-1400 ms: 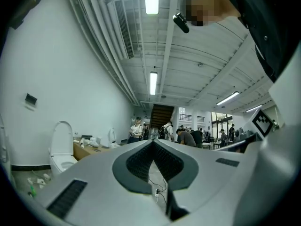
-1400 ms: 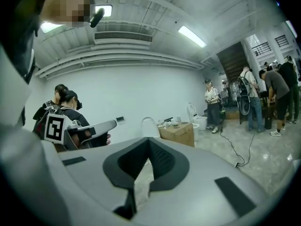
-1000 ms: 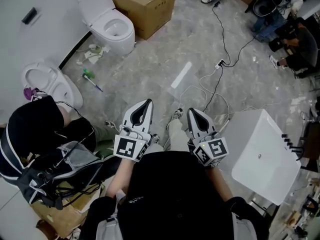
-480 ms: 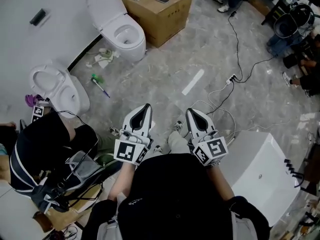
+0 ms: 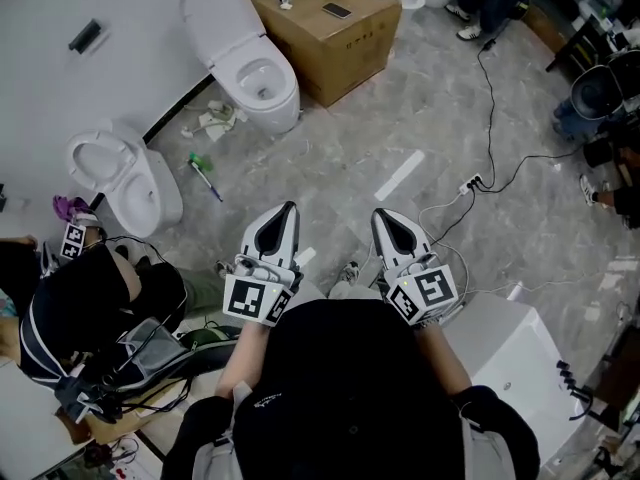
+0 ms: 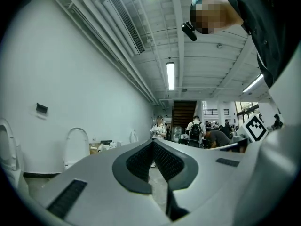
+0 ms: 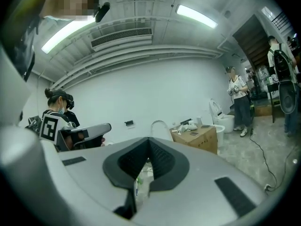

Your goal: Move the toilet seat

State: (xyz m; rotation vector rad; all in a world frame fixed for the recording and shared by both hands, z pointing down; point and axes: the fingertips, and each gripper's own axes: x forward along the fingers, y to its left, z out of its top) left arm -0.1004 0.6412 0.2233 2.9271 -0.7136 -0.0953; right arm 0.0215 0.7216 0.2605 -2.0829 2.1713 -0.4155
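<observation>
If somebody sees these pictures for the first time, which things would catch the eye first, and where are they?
First come the two grippers, the left gripper and the right gripper, both shut and empty, side by side in the lower middle of the head view. Next come two white toilets along the wall: one toilet beside a cardboard box at the top, the other toilet at the left.

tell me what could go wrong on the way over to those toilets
The black cable and power strip lie on the floor right of the path: a possible trip. A brush and paper scraps litter the ground near the toilet by the cardboard box. The person close on the left could be bumped by the left gripper.
</observation>
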